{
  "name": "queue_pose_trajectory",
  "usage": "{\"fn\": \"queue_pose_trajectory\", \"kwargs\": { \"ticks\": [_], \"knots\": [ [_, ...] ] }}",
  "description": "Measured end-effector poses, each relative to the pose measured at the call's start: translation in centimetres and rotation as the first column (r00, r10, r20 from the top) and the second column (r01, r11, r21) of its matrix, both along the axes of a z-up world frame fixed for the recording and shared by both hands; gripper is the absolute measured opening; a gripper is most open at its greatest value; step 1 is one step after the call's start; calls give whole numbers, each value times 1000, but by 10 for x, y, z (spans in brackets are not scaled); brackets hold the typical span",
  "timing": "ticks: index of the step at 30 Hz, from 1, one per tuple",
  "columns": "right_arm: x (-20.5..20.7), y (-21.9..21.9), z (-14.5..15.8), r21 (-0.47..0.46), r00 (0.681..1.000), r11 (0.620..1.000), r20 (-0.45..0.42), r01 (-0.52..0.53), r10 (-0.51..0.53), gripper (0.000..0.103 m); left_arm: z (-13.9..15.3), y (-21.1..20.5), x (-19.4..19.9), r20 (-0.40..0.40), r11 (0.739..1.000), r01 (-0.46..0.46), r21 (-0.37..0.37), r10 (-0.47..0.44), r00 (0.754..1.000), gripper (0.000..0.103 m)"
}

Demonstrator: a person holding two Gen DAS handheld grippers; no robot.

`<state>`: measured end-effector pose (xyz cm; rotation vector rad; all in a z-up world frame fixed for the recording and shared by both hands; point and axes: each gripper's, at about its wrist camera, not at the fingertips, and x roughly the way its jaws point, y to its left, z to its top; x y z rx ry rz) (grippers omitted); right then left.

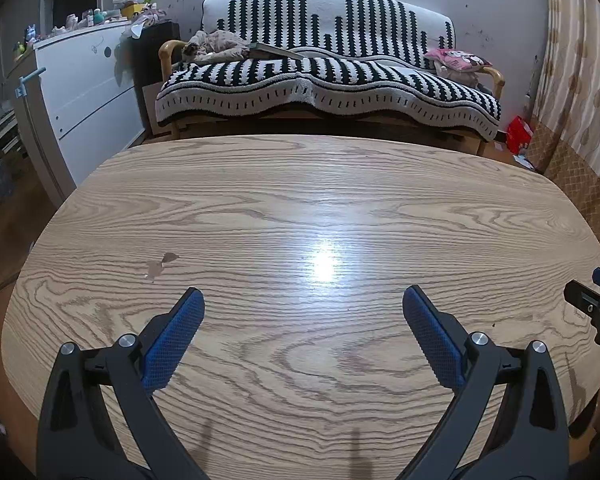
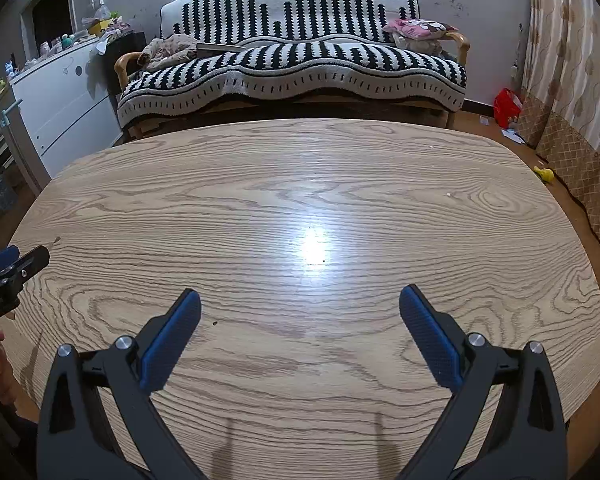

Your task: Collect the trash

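Both grippers hover over the wooden table (image 1: 300, 208): my left gripper (image 1: 303, 300) spread wide, nothing between its pads; right gripper (image 2: 299, 300) likewise spread (holding nothing). I see no trash on the tabletop, only a brown stain (image 1: 162, 264). Striped sofa (image 1: 328, 60) beyond.

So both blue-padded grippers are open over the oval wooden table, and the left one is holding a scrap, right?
Not quite. The left blue-padded gripper holds nothing: the left wrist view shows only bare oval wooden table between its fingers. The right blue-padded gripper is open too.
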<state>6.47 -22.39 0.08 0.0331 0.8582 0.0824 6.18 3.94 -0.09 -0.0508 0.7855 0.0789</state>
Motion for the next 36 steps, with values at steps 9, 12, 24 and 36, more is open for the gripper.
{"fn": "queue_pose_trajectory", "kwargs": {
  "ticks": [9,12,24,36],
  "knots": [
    [0,-1,0,-1,1000,1000,2,0,0,96,1,-4,1,-2,1000,4,1,-4,1000,96],
    [0,-3,0,0,1000,1000,2,2,-2,96,1,-4,1,-2,1000,3,-1,-3,1000,96],
    [-1,-4,1,-1,1000,1000,2,0,0,96,0,-4,3,-6,1000,11,-2,-11,1000,96],
    [0,-3,0,-1,1000,1000,1,0,0,96,-1,-5,2,-13,1000,18,-8,-18,1000,96]
  ]
}}
